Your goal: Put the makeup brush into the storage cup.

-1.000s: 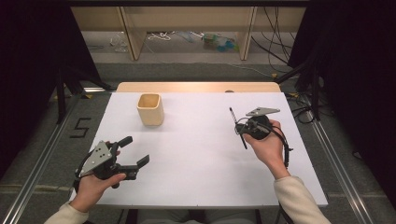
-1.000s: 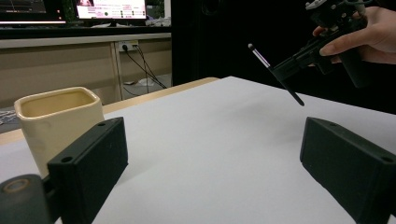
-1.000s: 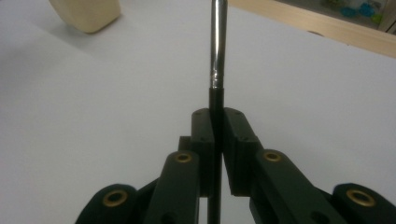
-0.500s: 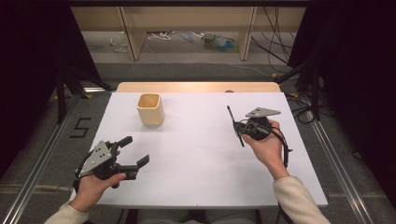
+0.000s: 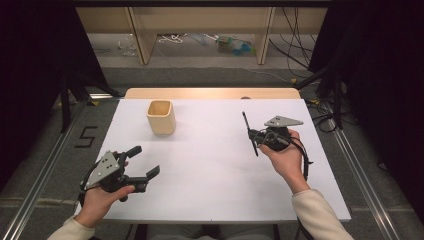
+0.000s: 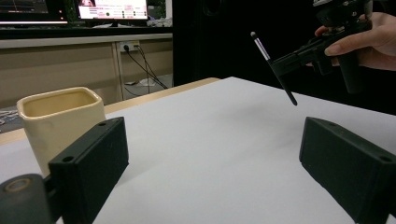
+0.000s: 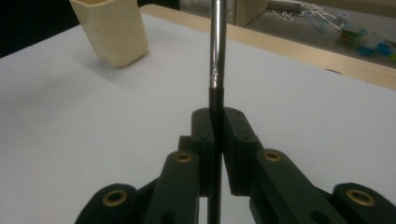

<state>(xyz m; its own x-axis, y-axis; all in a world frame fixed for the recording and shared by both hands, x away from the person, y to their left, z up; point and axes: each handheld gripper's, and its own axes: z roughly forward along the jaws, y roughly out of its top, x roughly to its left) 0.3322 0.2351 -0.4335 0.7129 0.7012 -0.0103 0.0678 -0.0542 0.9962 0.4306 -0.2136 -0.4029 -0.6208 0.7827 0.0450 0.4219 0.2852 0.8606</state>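
Between the right claw's pressed-together jaws, a thin black brush sits pinched, above the table

hand-held grippers: 2 (left, right) | brush: 1 | cup: 1 | table: 1

A white rectangular tabletop with a light wooden strip along its far edge. Beyond it, pale wooden shelf legs, black cables and small clutter on a grey floor. A black number 5 marks the floor.
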